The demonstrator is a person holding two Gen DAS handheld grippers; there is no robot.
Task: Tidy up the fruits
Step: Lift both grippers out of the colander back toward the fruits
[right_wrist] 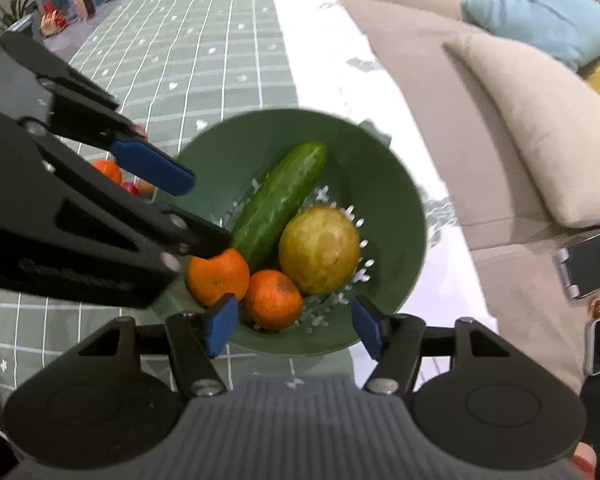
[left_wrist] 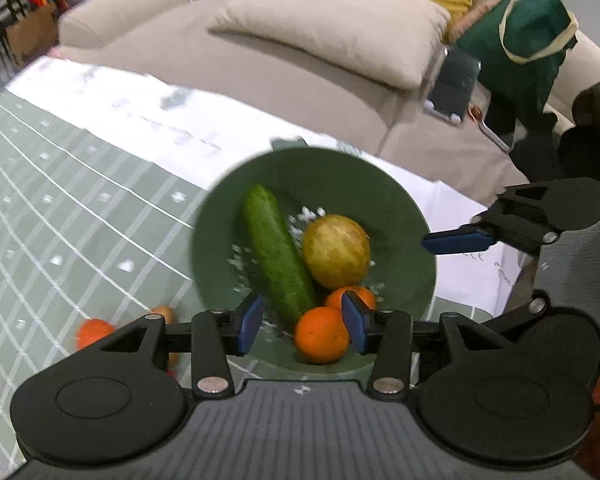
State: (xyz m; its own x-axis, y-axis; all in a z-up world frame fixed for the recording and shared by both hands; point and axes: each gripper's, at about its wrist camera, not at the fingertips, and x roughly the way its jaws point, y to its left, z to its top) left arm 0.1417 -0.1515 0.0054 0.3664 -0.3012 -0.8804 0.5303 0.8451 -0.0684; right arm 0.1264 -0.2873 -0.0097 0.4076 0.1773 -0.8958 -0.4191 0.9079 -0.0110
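Observation:
A green colander stands on the checked tablecloth. In it lie a cucumber, a round yellow-green fruit and two oranges, the second orange beside the first. My left gripper hovers open over the colander's near side, its pads apart from the orange below. My right gripper is also open above the near rim and holds nothing. One blue finger of it reaches in from the right in the left wrist view.
More fruit lies on the cloth to the left of the colander, among it an orange. A beige sofa with cushions runs along the table's far edge. A phone on a stand and a green bag rest on it.

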